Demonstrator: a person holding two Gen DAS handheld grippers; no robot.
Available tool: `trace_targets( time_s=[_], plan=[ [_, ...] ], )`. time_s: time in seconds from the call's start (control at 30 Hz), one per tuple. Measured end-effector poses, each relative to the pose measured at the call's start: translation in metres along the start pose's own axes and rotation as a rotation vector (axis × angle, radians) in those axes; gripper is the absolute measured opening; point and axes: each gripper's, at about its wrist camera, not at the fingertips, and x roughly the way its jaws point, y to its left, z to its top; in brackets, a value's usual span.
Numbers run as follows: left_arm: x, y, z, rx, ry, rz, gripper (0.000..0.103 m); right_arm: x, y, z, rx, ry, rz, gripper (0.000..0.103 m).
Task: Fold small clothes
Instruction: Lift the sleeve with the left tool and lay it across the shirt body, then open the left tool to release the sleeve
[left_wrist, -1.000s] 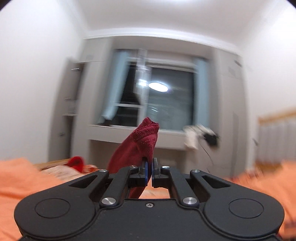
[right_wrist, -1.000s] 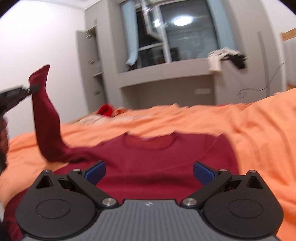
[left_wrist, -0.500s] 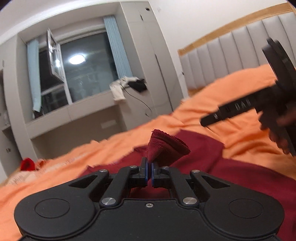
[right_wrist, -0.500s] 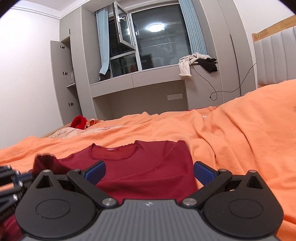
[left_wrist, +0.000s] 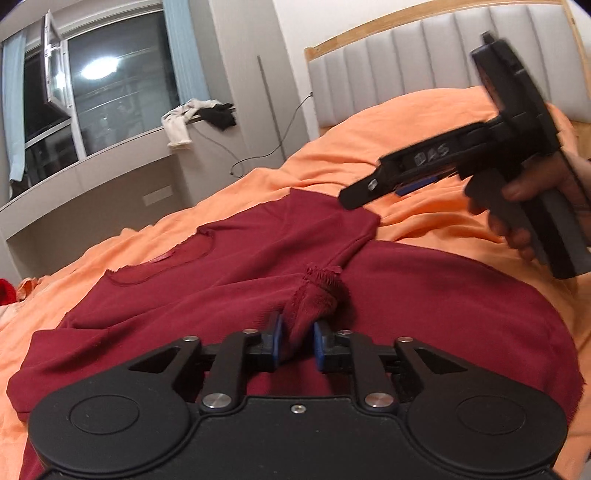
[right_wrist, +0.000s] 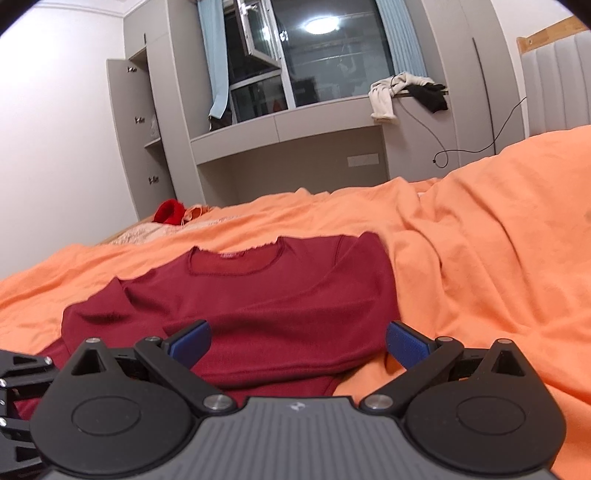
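Shirt (left_wrist: 406, 295) cuff (left_wrist: 317, 295) btwn opening left gripper (left_wrist: 297, 345) jaws, angled down

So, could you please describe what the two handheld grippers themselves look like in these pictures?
The left gripper is matte black plastic: two rounded discs, angular linkage arms with silver pivot bolts, and short blue finger pads. The right gripper has the same black linkages and bolts, broader blue pads and a ribbed grey centre plate bearing a small logo. Seen side-on, it has a pistol-style handle and handwritten "DAS" lettering.
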Motion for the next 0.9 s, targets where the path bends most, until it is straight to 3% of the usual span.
trace_targets(
  time_s=[0.13, 0.2, 0.37, 0.53, 0.63, 0.73, 0.9],
  plan=[
    [-0.015, 0.01, 0.001, -0.022, -0.026, -0.09, 0.037, 0.004, 0.006, -0.003, -0.019, 0.018, 0.006, 0.103],
    [-0.021, 0.024, 0.004, -0.072, -0.038, -0.086, 0.042, 0.005, 0.011, -0.004, -0.035, 0.012, -0.001, 0.103],
    [-0.037, 0.085, 0.007, -0.241, -0.095, 0.093, 0.083, 0.009, 0.02, -0.006, -0.062, 0.006, -0.005, 0.103],
    [-0.044, 0.162, -0.004, -0.42, -0.084, 0.327, 0.098, 0.013, 0.034, -0.005, -0.097, -0.011, 0.023, 0.103],
    [-0.043, 0.206, -0.018, -0.551, -0.048, 0.417, 0.1, 0.017, 0.042, -0.004, -0.11, -0.008, 0.045, 0.103],
    [-0.042, 0.241, -0.035, -0.68, -0.007, 0.454, 0.1, 0.022, 0.048, -0.004, -0.121, 0.006, 0.061, 0.103],
    [-0.036, 0.272, -0.06, -0.871, 0.037, 0.346, 0.09, 0.029, 0.053, -0.007, -0.144, 0.037, 0.068, 0.103]
  ],
)
